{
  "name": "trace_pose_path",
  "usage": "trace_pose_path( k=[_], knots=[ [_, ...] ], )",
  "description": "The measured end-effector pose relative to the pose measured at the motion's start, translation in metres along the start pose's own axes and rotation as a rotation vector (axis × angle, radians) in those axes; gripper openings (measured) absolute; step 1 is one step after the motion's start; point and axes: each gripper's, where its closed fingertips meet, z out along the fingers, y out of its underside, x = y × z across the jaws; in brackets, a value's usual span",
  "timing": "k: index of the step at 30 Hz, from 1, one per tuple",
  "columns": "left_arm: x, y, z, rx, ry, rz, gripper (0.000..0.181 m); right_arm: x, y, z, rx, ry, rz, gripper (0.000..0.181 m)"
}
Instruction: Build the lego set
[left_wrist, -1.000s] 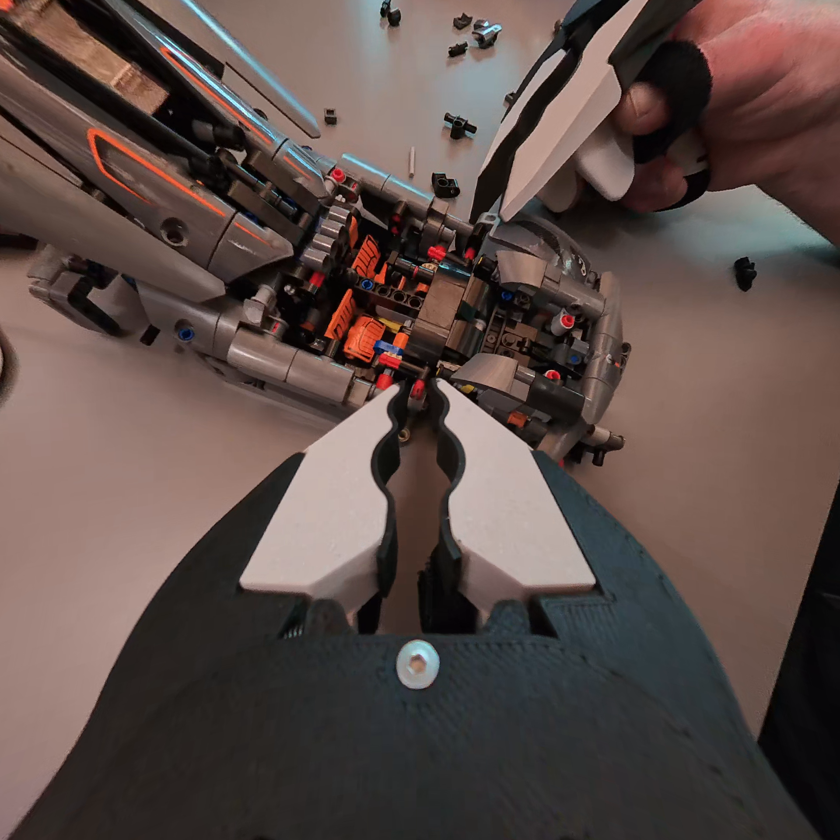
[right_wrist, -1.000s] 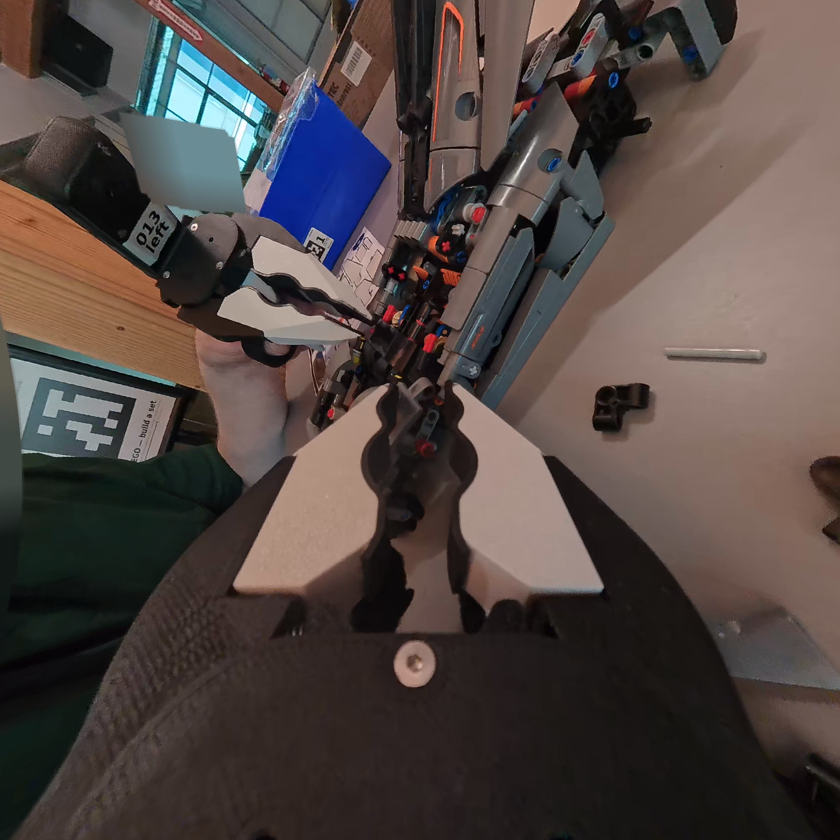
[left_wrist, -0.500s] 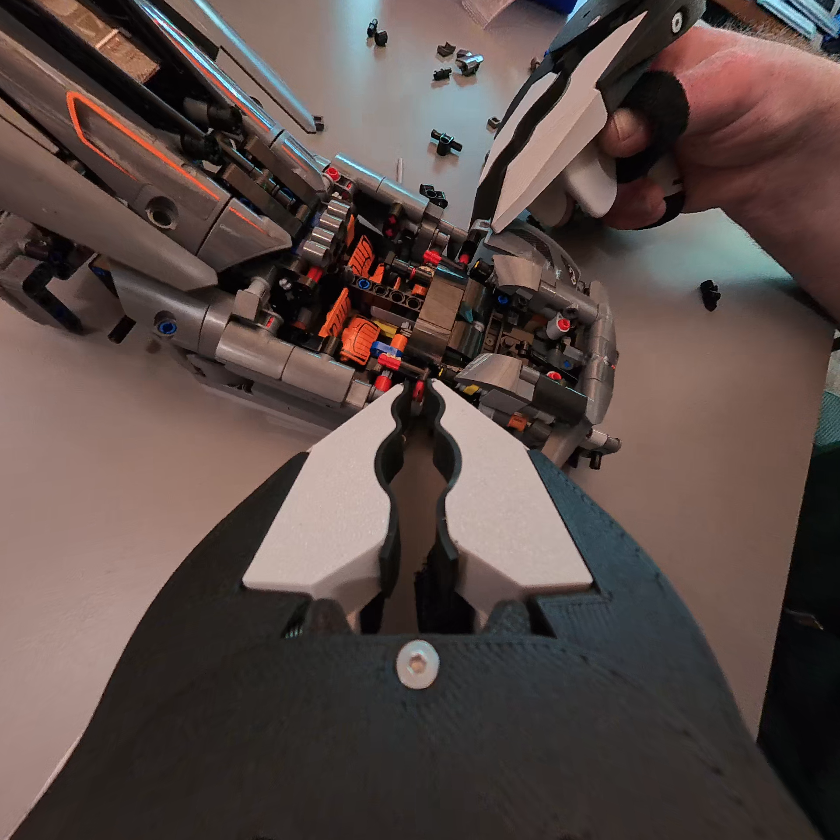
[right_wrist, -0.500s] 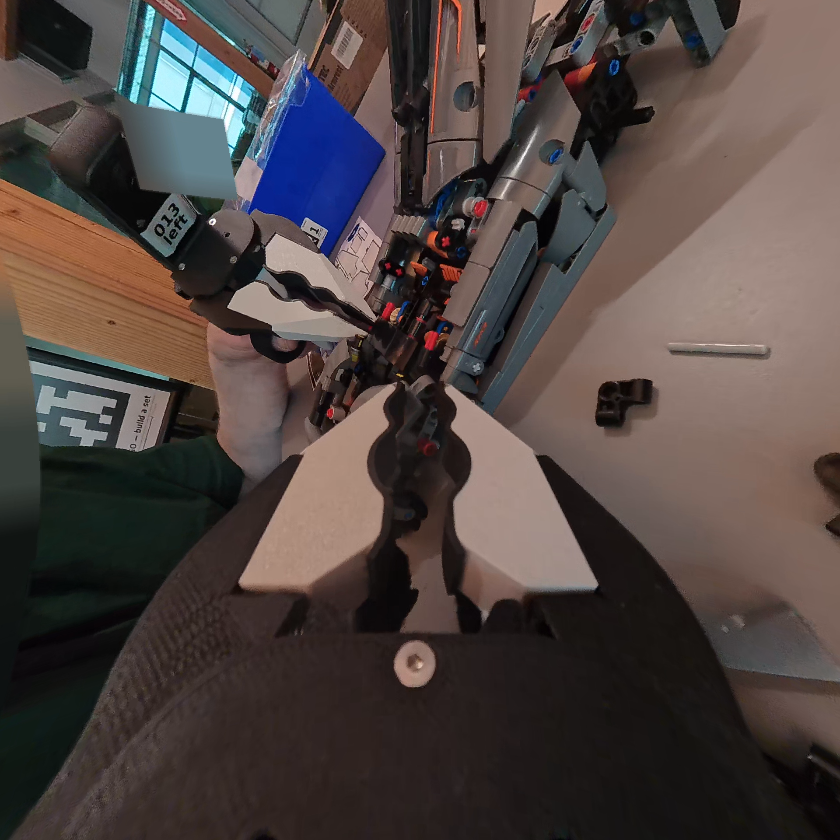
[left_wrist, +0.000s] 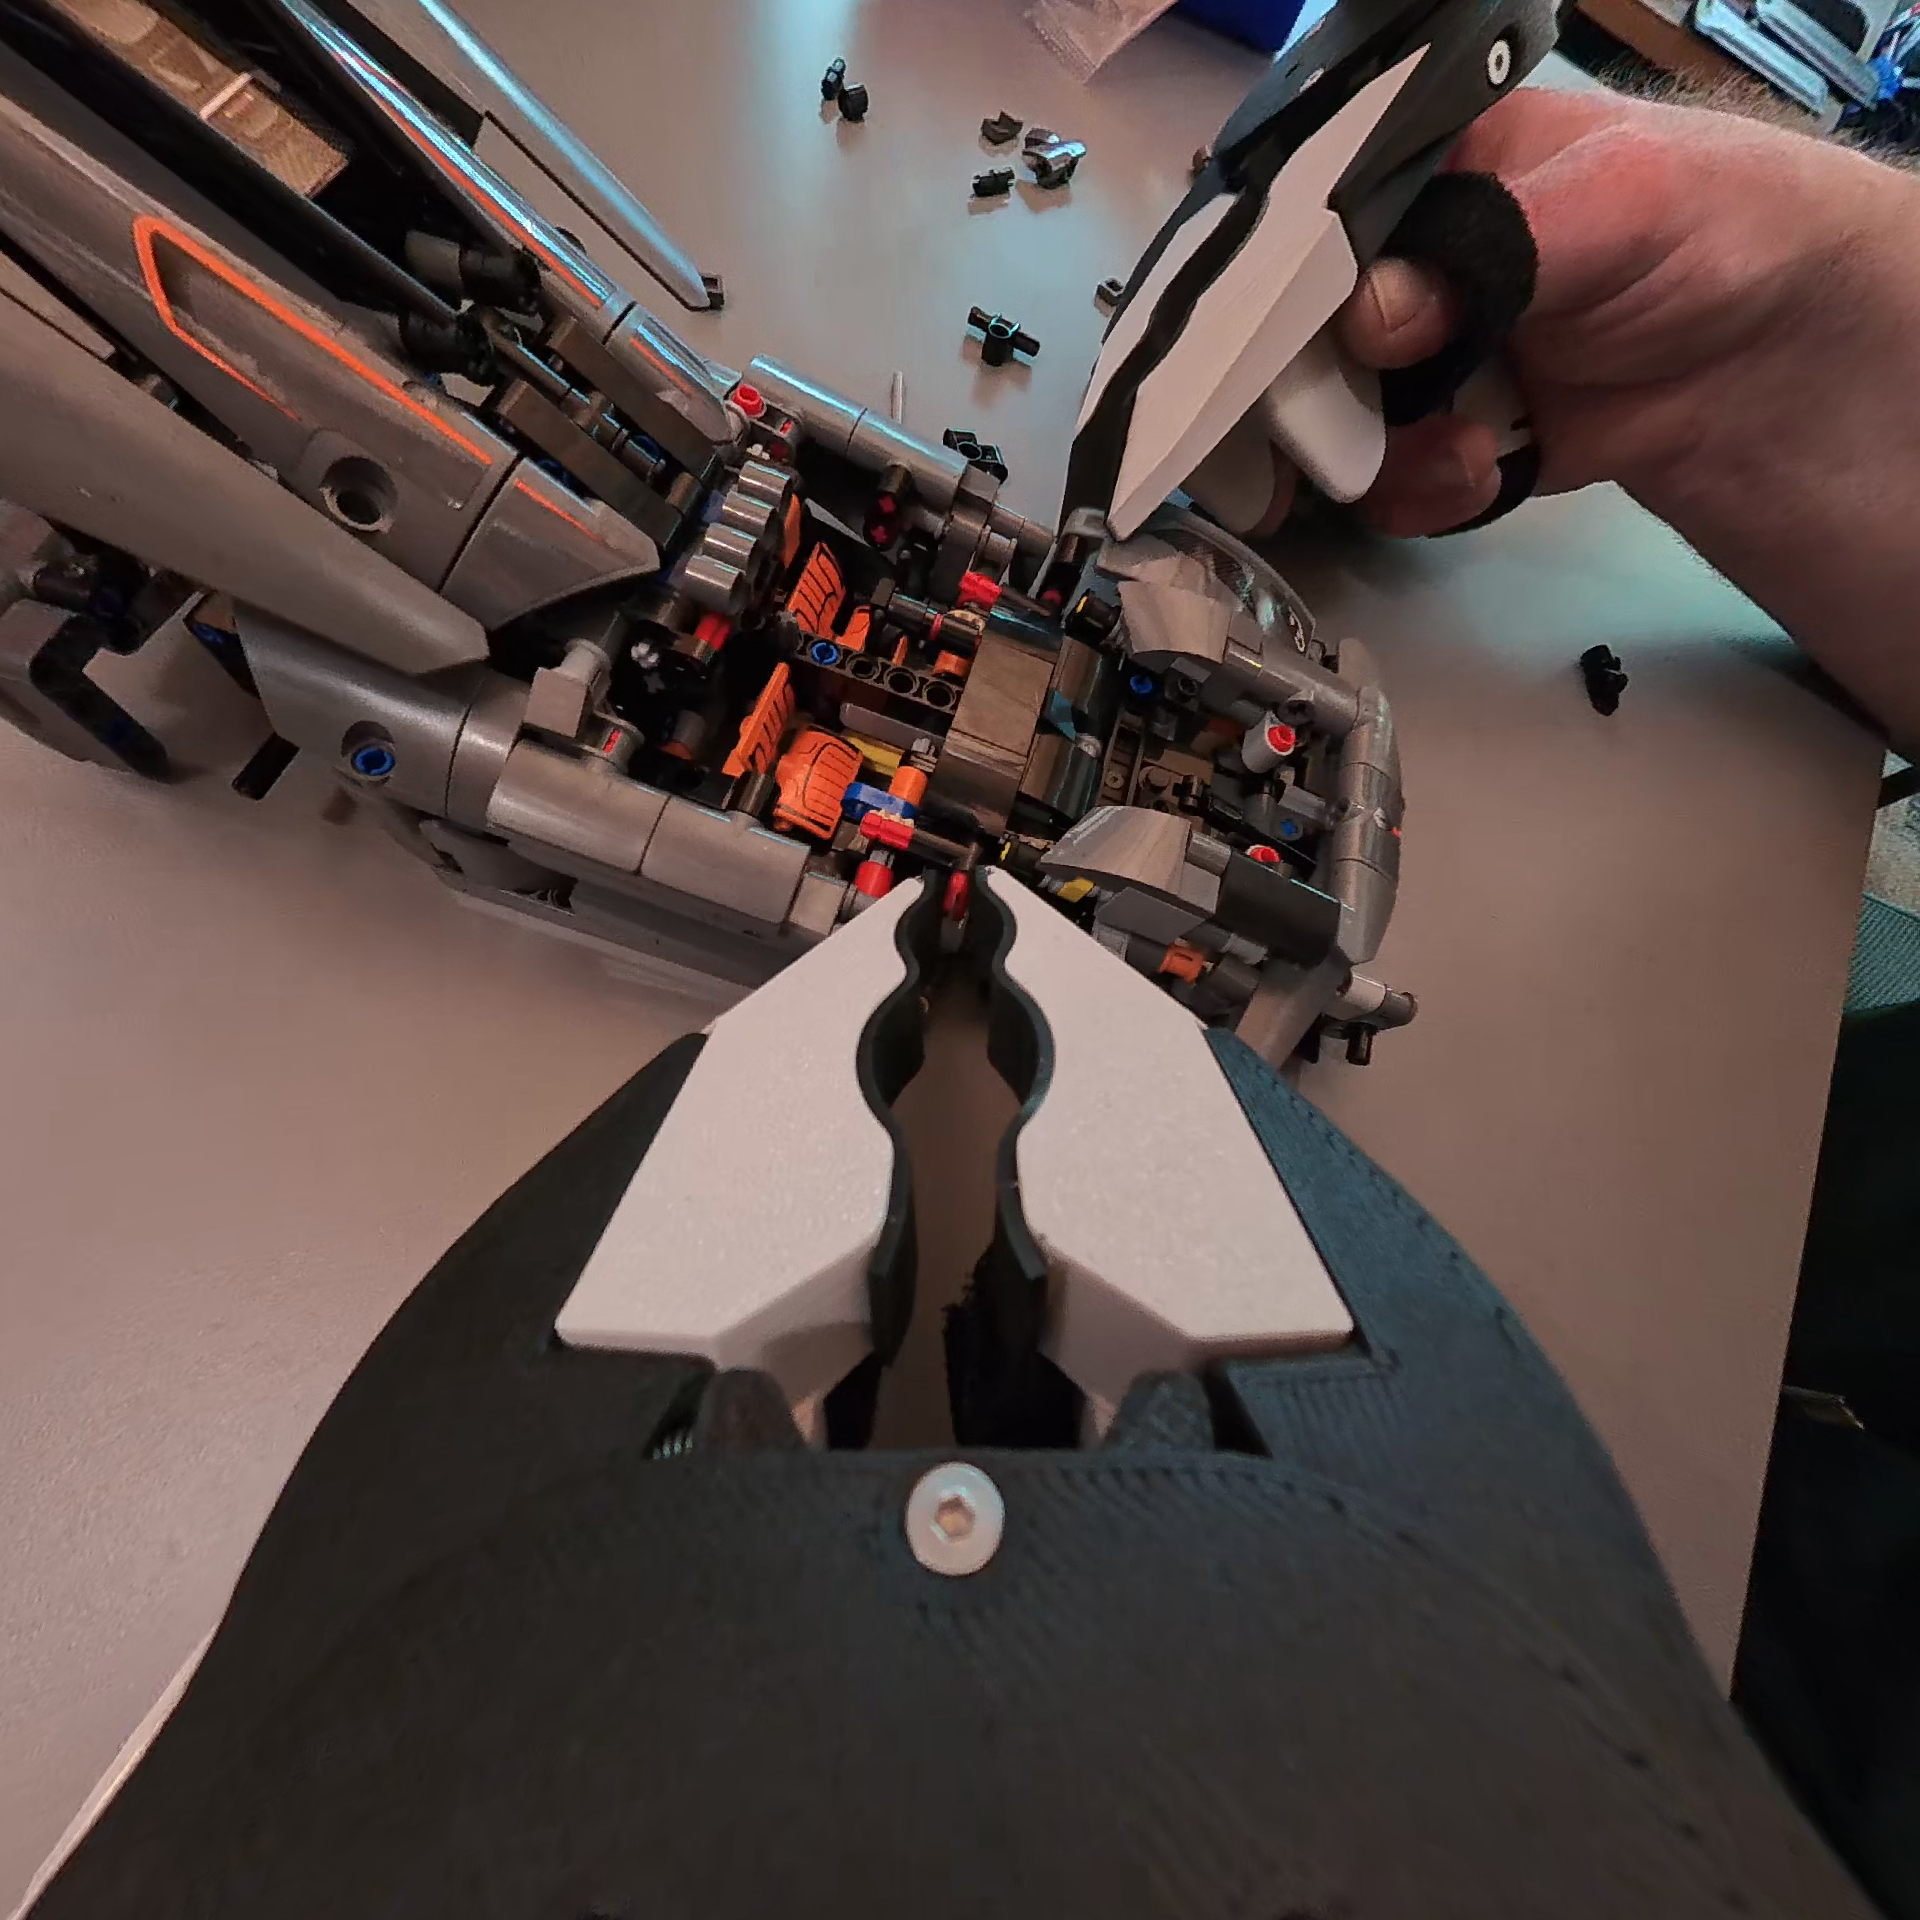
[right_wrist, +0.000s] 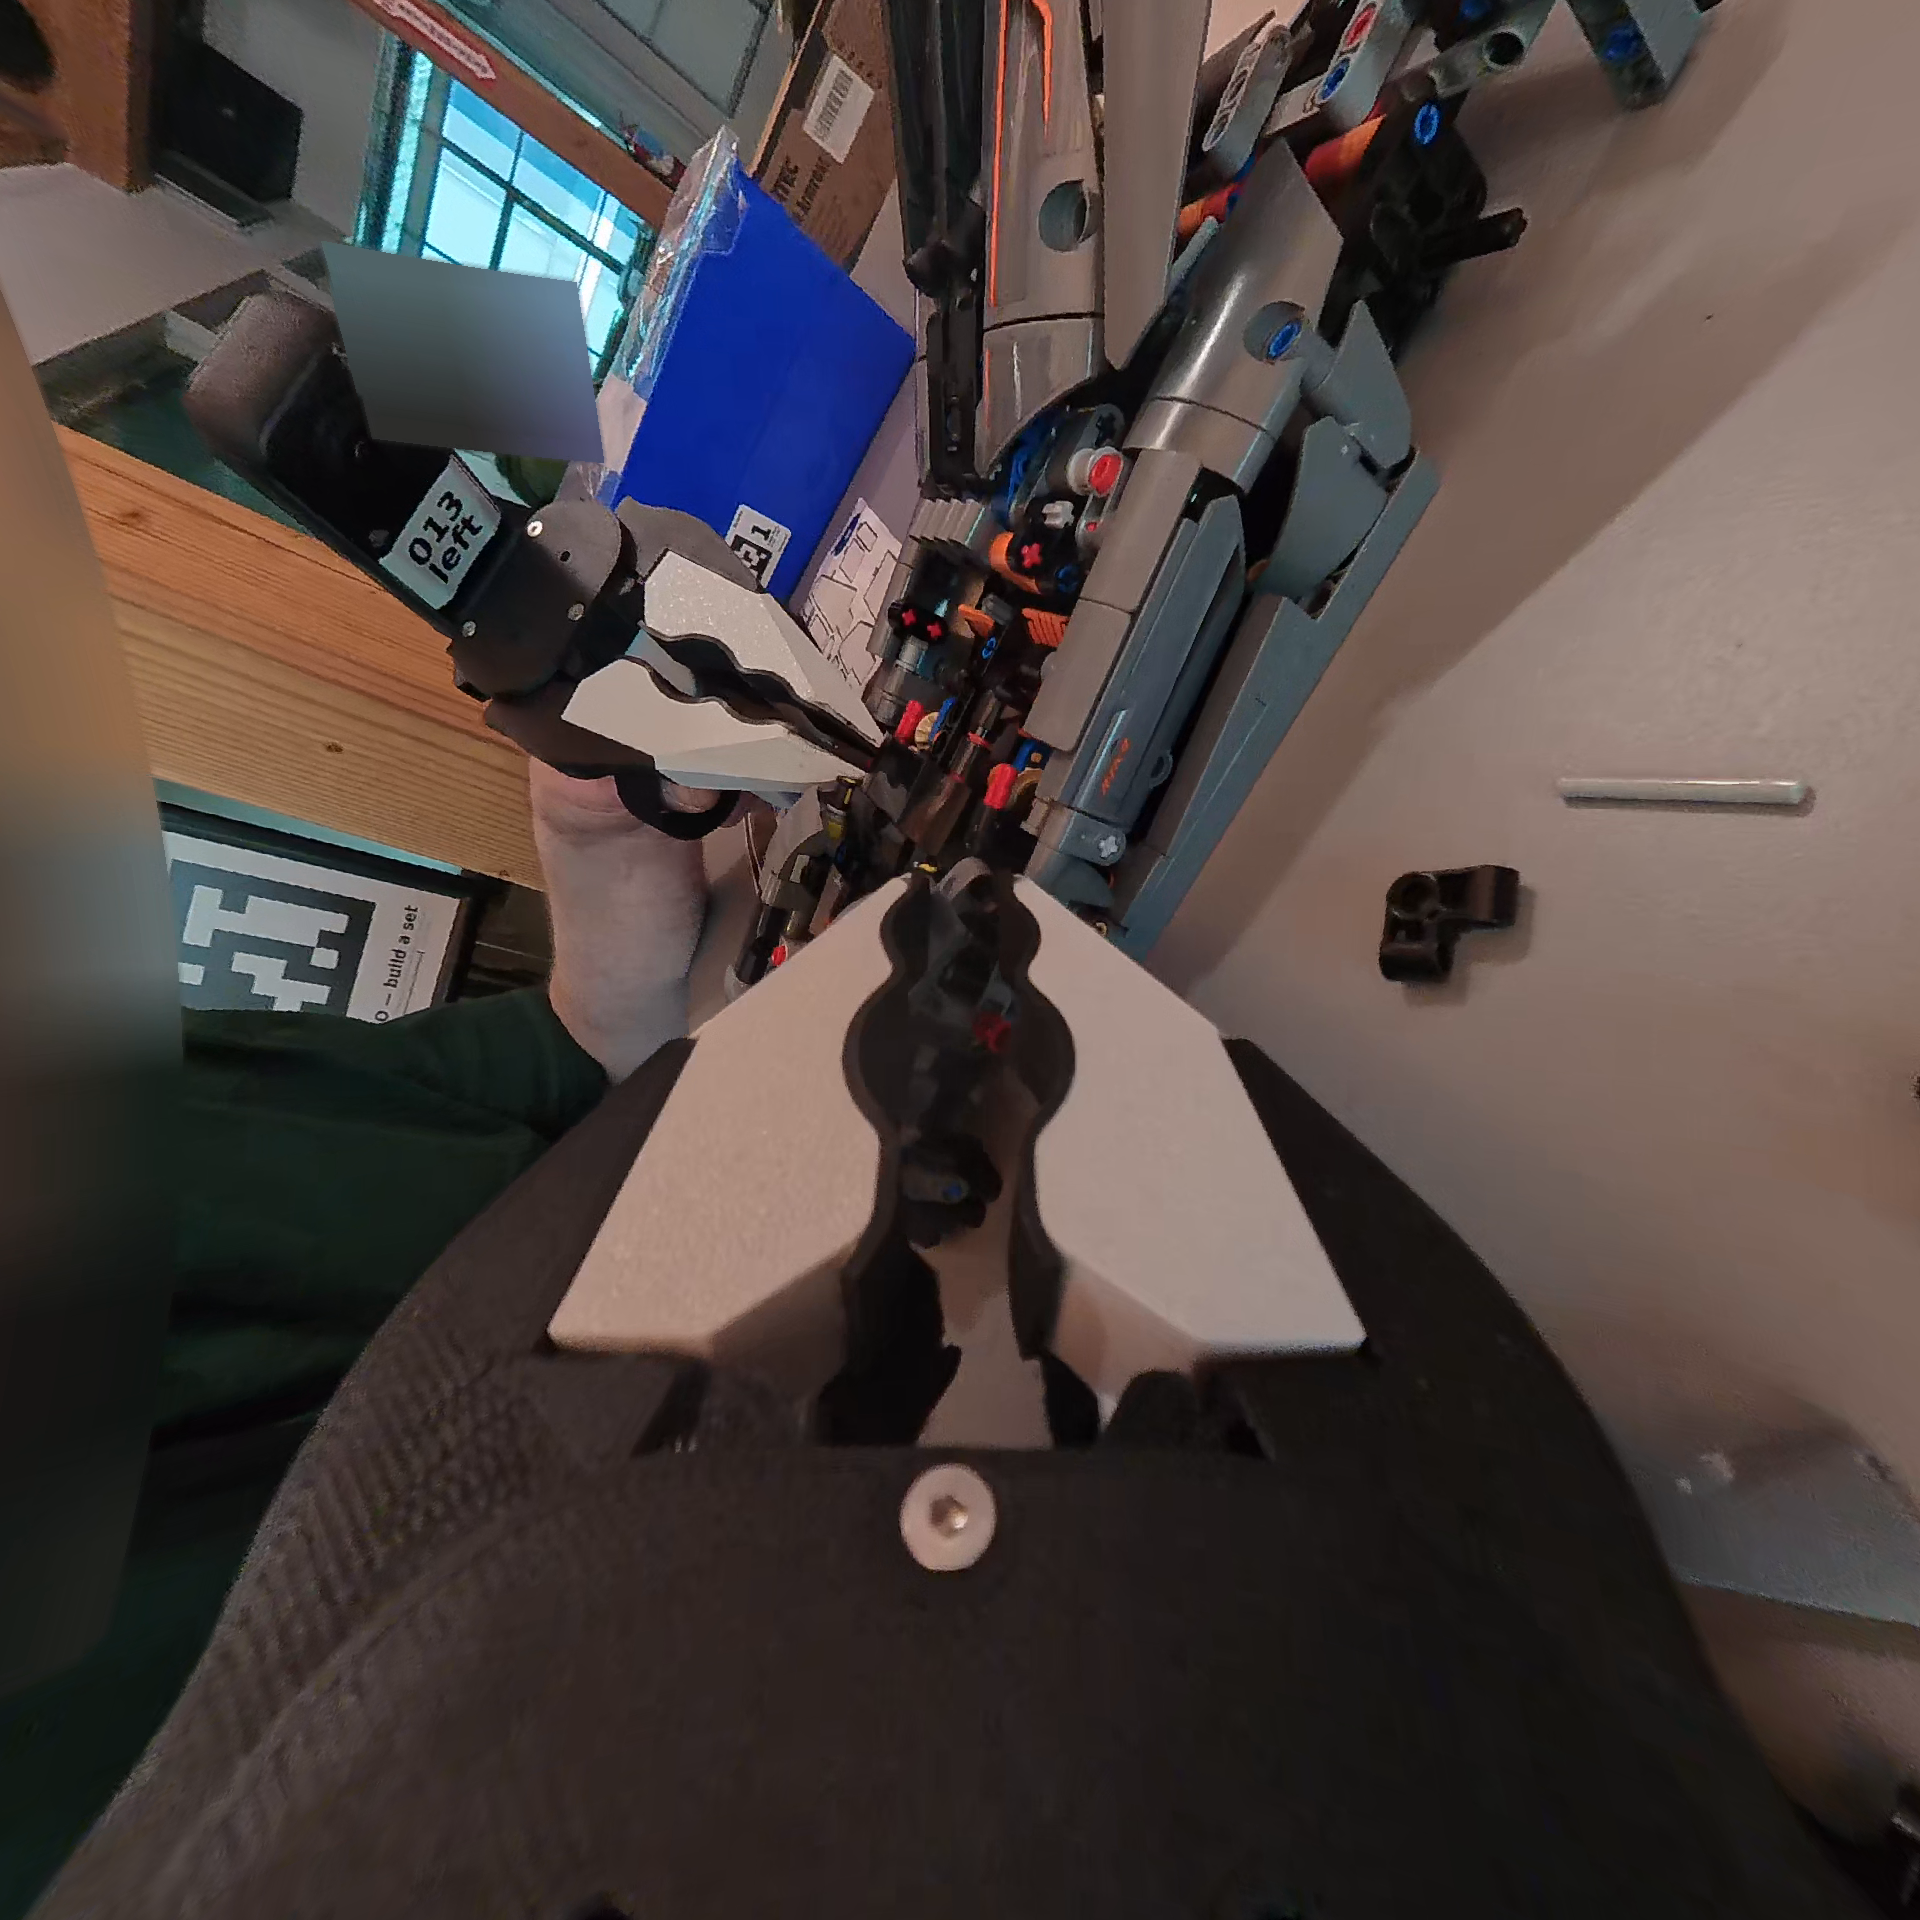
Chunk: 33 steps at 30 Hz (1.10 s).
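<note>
A long grey lego model (left_wrist: 727, 675) with orange trim and an open, colourful mechanism lies on the beige table (left_wrist: 260, 1091). My left gripper (left_wrist: 956, 891) is at its near side, jaws almost closed around a small red pin (left_wrist: 957, 896) sticking out of the model. My right gripper (left_wrist: 1096, 520), held by a hand (left_wrist: 1662, 312), is shut, its tip on a grey curved panel (left_wrist: 1195, 592) at the model's far side. In the right wrist view, the right gripper (right_wrist: 961, 888) has dark grey model parts (right_wrist: 966, 997) between its jaws. The left gripper (right_wrist: 852, 758) meets the model (right_wrist: 1164, 582) from the left.
Loose black pieces lie beyond the model (left_wrist: 1000, 338), at the back (left_wrist: 1029, 156) and at the right (left_wrist: 1603, 677). A black connector (right_wrist: 1444, 920) and a white rod (right_wrist: 1683, 792) lie beside the model. A blue box (right_wrist: 769, 364), an instruction sheet (right_wrist: 862, 592) and a wooden ledge (right_wrist: 291, 665) stand behind. There is about 9 cm between the tips of the two grippers. To reach the black connector (right_wrist: 1444, 920) in a straight line is about 7 cm for my right fingers, about 15 cm for my left.
Both grippers stay at the same spots on the model. The left wrist view has tilted up a little and the model's long end has swung slightly.
</note>
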Motion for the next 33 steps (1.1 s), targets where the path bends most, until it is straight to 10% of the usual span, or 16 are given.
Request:
trace_pose_path(
  k=[25, 33],
  knots=[
    [0.000, -0.003, 0.000, 0.021, 0.005, -0.001, 0.002, -0.006, -0.001, 0.002, -0.016, -0.057, 0.011, 0.025],
    [0.003, -0.018, -0.042, 0.140, -0.089, 0.007, 0.019, -0.029, -0.022, -0.051, 0.119, 0.033, -0.145, 0.037]
  ],
)
